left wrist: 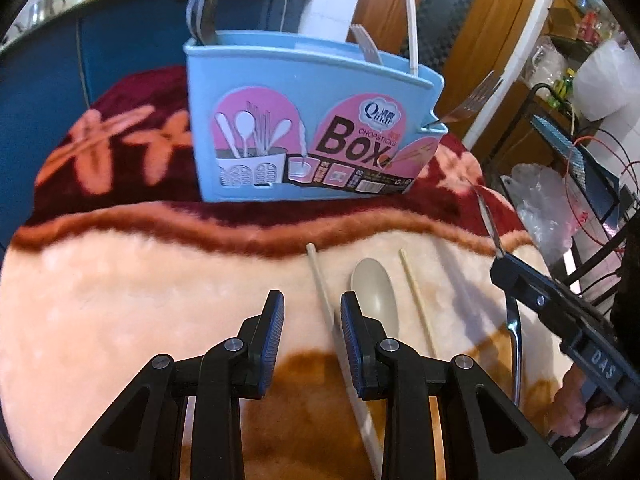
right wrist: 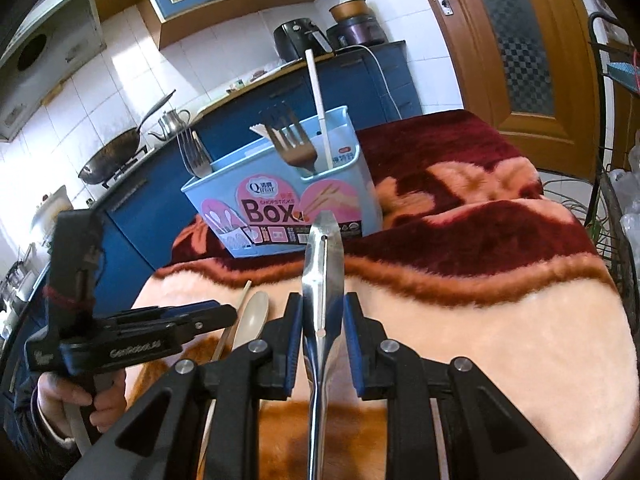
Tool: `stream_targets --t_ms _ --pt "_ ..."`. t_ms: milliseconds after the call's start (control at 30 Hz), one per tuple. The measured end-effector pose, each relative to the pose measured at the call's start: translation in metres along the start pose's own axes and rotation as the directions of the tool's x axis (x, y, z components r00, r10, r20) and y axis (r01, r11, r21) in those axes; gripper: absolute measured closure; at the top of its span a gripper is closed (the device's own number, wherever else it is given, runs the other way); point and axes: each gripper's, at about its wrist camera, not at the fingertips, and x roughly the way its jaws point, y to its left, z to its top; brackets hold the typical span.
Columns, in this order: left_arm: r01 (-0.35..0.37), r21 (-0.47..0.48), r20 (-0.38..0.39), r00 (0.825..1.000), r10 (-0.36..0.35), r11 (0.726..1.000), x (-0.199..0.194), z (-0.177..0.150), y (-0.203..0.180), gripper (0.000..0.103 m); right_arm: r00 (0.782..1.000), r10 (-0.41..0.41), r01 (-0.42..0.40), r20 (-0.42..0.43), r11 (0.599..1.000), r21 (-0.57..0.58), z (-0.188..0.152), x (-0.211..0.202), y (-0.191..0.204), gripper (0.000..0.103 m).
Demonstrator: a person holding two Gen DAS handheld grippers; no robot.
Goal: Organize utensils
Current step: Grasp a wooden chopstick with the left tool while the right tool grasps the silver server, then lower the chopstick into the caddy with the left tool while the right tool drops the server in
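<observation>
A light blue chopsticks box [left wrist: 312,120] stands on the blanket and holds forks and a white chopstick; it also shows in the right wrist view [right wrist: 280,208]. My left gripper [left wrist: 312,316] is open and empty, low over the blanket. A beige spoon [left wrist: 376,300] lies by its right finger, between two loose chopsticks [left wrist: 320,280] [left wrist: 416,300]. My right gripper [right wrist: 323,320] is shut on a metal spoon [right wrist: 323,264], held above the blanket in front of the box. The right gripper shows at the right in the left wrist view [left wrist: 498,256].
The table is covered by a plush blanket [right wrist: 500,312] in cream and maroon. A blue kitchen counter [right wrist: 360,80] with pots stands behind. A wire rack [left wrist: 560,168] with plastic bags stands to the right. A wooden door [right wrist: 520,40] is at the back right.
</observation>
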Motion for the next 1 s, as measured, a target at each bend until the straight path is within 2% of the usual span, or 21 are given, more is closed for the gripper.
stream_targets --t_ms 33,67,233,300,400,500,600,767,900,1000 --pt "0.006 -0.001 -0.022 1.000 -0.006 1.000 0.004 0.003 0.000 0.082 1.000 0.005 -0.005 0.004 1.000 0.003 0.000 -0.001 -0.001 0.080" --pt "0.008 -0.002 -0.036 0.999 -0.008 1.000 0.006 0.005 0.000 0.084 1.000 0.011 -0.011 0.010 1.000 0.007 -0.001 -0.002 -0.002 0.080" --pt "0.028 -0.025 -0.107 0.994 -0.031 0.999 0.017 0.015 0.001 0.085 0.999 0.030 -0.030 0.029 0.999 0.011 -0.004 -0.006 -0.006 0.080" --pt "0.031 -0.026 -0.123 0.992 -0.034 0.999 0.018 0.017 0.001 0.085 0.999 0.037 -0.038 0.035 0.999 0.011 -0.005 -0.008 -0.007 0.080" --pt "0.031 -0.033 -0.129 0.991 -0.035 0.999 0.019 0.019 0.003 0.093 0.998 0.046 -0.047 0.043 0.999 0.012 -0.005 -0.010 -0.007 0.080" --pt "0.076 -0.091 -0.116 0.990 -0.086 0.993 0.017 0.017 0.011 0.096 0.997 0.051 -0.051 0.057 0.999 0.008 -0.005 -0.014 -0.005 0.080" --pt "0.117 -0.106 -0.065 0.990 -0.124 0.988 0.008 0.012 0.012 0.097 0.996 0.049 -0.050 0.070 0.999 0.007 -0.003 -0.017 -0.005 0.080" --pt "0.167 -0.065 0.076 0.984 -0.162 0.984 -0.027 0.008 0.003 0.099 0.992 0.056 -0.057 0.115 0.998 0.008 0.001 -0.025 -0.004 0.080" --pt "0.169 -0.025 0.226 0.961 -0.159 0.985 -0.059 0.013 -0.002 0.099 0.986 0.062 -0.061 0.157 0.998 -0.015 0.006 -0.031 0.002 0.080" --pt "0.157 -0.004 0.322 0.935 -0.148 0.988 -0.079 0.020 -0.002 0.099 0.981 0.055 -0.051 0.186 0.998 -0.028 0.013 -0.036 0.006 0.080"
